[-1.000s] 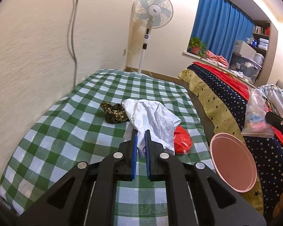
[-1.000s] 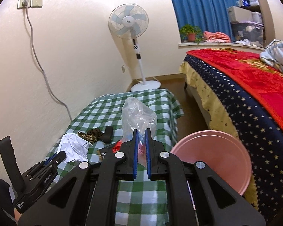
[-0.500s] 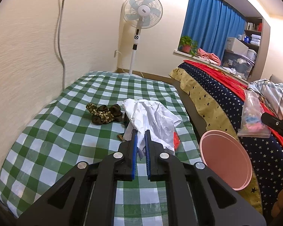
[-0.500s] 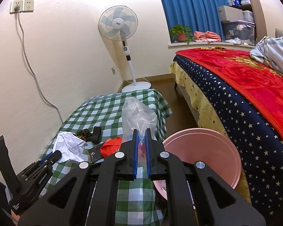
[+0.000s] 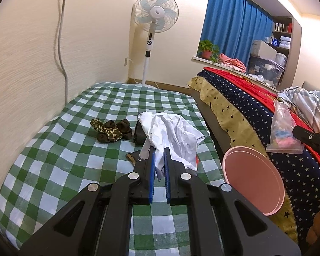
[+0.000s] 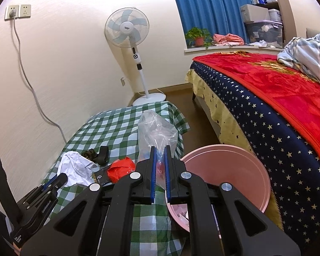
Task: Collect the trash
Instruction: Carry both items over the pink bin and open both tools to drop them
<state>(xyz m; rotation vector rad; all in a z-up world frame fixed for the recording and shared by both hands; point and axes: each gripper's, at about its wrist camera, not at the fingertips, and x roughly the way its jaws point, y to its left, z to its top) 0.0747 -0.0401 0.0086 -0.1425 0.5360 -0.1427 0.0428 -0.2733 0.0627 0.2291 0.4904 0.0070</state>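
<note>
Between the blue pads of the left hand-held gripper (image 5: 159, 156), crumpled white paper (image 5: 170, 134), pinched at its lower edge and billowing up above the checked cloth of the desk (image 5: 53, 160). Clamped in the right hand-held gripper (image 6: 160, 155), a clear crinkled plastic bag (image 6: 156, 131) with something pink and blue inside, hanging just left of the pink round bin (image 6: 234, 170). Beside the desk's right edge, that bin, smooth plastic, wedged in the narrow gap against the starred bed cover (image 6: 266, 128); pale scraps at its bottom. On the cloth behind the paper, a dark camouflage-patterned fabric bundle (image 5: 111, 131), a black item (image 5: 139, 135) partly hidden, a flat dark wrapper (image 5: 136, 159) and a red crumpled piece (image 6: 121, 168). Open cloth to the left, up to the cream wall. Farther back, a white standing fan (image 5: 154, 12) and blue curtains (image 5: 234, 27).
</note>
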